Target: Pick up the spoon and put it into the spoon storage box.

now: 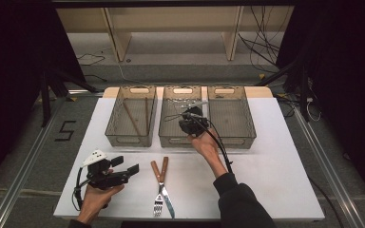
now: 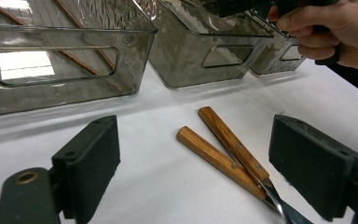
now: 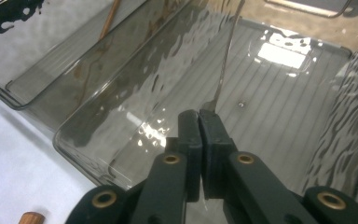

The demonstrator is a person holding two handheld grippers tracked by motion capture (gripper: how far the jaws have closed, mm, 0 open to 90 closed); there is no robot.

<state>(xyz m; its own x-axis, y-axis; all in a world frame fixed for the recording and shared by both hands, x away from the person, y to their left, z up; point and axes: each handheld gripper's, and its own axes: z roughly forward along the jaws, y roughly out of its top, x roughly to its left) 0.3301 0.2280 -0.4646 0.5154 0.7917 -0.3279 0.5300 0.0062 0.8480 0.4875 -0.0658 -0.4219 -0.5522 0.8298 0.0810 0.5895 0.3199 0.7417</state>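
Three smoky bins line the white table's (image 1: 275, 156) far edge; above the middle bin (image 3: 98, 154), the right gripper (image 3: 199, 114) pinches a thin, stiff, slippery metal utensil (image 3: 226, 60) by its end. The left gripper (image 2: 193, 158) gapes empty.

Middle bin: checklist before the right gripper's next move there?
1. Right gripper shut on the metal utensil: ok.
2. Metal utensil inside the walls of the middle bin: ok.
3. Which kind of utensil it is: cannot tell.
4. Left gripper open, nothing between its fingers: ok.
5. Table cleared: not ok, fork and knife lie crossed there.
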